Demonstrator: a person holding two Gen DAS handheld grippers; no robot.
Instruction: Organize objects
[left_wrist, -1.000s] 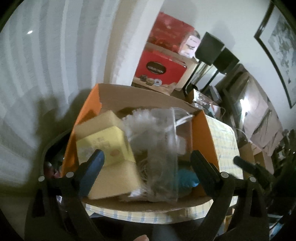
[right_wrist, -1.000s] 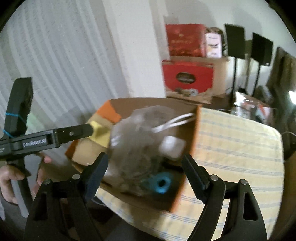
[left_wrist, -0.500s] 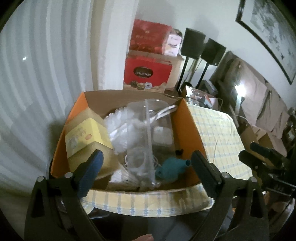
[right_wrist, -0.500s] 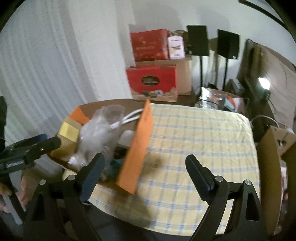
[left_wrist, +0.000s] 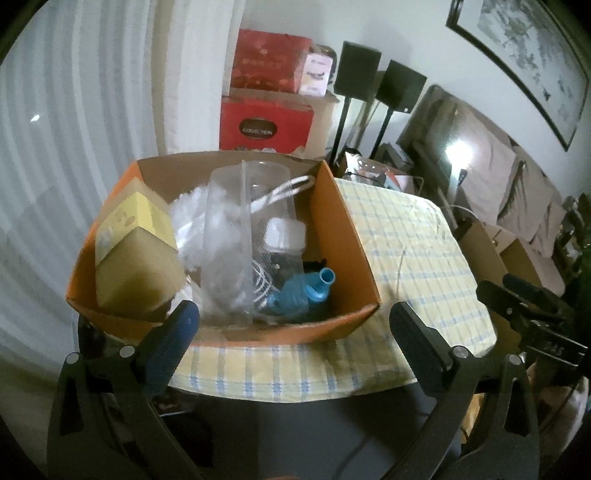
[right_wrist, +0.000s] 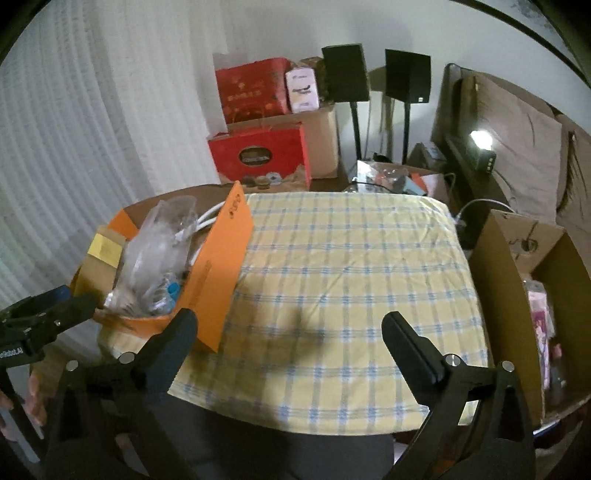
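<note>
An orange cardboard box (left_wrist: 347, 240) (right_wrist: 218, 258) stands at the left end of the table with the yellow checked cloth (right_wrist: 351, 266). Inside it lie a yellow carton (left_wrist: 133, 243), a white fluffy bundle (left_wrist: 192, 225), a clear plastic container (left_wrist: 236, 236), white cable (left_wrist: 280, 192) and a blue bulb-shaped object (left_wrist: 299, 295). My left gripper (left_wrist: 291, 328) is open, held back just in front of the box's near wall, gripping nothing. Over the near edge of the cloth my right gripper (right_wrist: 288, 328) is open with nothing in it.
A brown cardboard box (right_wrist: 524, 280) with pink items stands to the right of the table. Red boxes (right_wrist: 258, 155), two black speakers on stands (right_wrist: 347, 74) and a sofa (right_wrist: 517, 122) are behind. White curtains (right_wrist: 74, 147) hang on the left. A person's hand (right_wrist: 35, 398) holds the left tool.
Both grippers have pulled back and up from the orange box. The right one has swung right, over the checked cloth. The box's contents stay where they were.
</note>
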